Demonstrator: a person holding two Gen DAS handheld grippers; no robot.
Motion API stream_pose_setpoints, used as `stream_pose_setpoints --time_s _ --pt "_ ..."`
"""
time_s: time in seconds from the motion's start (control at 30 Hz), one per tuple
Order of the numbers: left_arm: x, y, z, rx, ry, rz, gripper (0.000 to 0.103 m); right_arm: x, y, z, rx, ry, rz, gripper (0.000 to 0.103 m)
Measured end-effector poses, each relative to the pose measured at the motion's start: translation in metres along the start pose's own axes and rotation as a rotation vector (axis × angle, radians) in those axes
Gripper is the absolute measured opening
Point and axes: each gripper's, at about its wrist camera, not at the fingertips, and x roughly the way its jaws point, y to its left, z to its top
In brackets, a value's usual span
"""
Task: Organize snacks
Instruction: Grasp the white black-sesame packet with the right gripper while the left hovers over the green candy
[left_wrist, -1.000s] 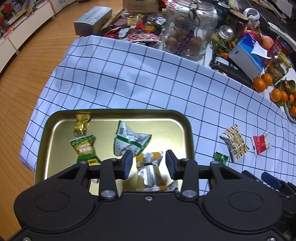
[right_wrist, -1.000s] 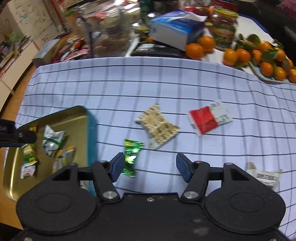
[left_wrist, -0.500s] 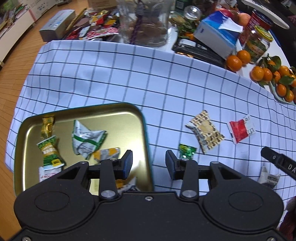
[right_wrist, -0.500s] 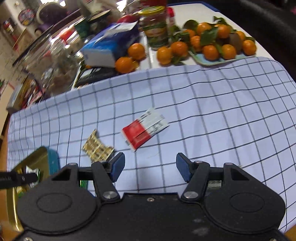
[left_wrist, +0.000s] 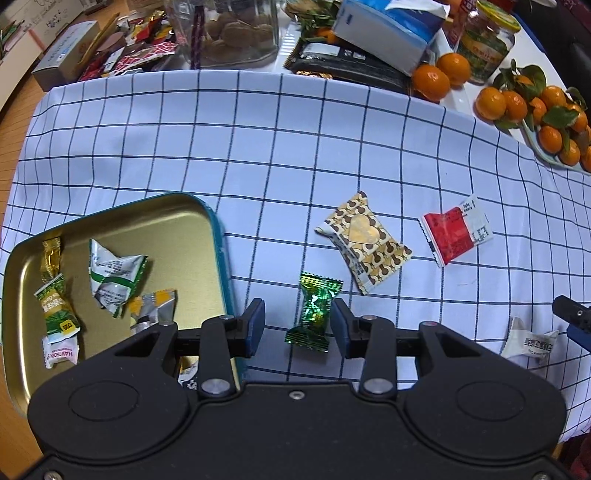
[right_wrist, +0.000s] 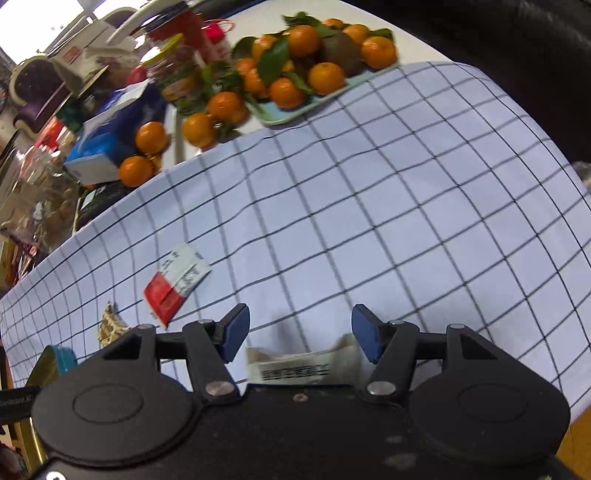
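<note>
On the checked cloth of the bench (left_wrist: 295, 147), we have swung both tools off the gold tray (left_wrist: 207, 229) at frame left: the left tool (left_wrist: 297, 326) now straddles the green candy (left_wrist: 314, 310) at lower centre, the right tool (right_wrist: 299, 334) the white packet (right_wrist: 295, 365), both wide and empty, ready to close.

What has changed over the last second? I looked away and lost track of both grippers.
The left gripper moved right from above the gold tin and now frames the green candy, jaws open, not gripping. The right gripper swung right from that candy to over the white packet, jaws open. Nothing was picked up or released; the snacks lie where they were.
</note>
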Motion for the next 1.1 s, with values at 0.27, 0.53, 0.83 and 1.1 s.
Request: stream_pose_setpoints --time_s 0.27,0.53,0.83,1.1 --pt "0.009 -0.02 -0.001 0.043 0.018 0.01 0.049 0.0 -0.024 0.004 0.068 0.063 0.061 0.065" --pt "0.015 -0.027 0.0 0.045 0.034 0.005 0.049 -0.003 -0.033 0.004 0.093 0.102 0.114 0.065" --pt "0.018 -0.025 0.003 0.036 0.043 -0.002 0.049 0.002 -0.036 0.003 0.145 0.175 0.187 0.065" --pt "0.019 -0.023 0.004 0.027 0.044 0.001 0.049 0.0 -0.007 -0.002 -0.036 0.185 0.171 0.067"
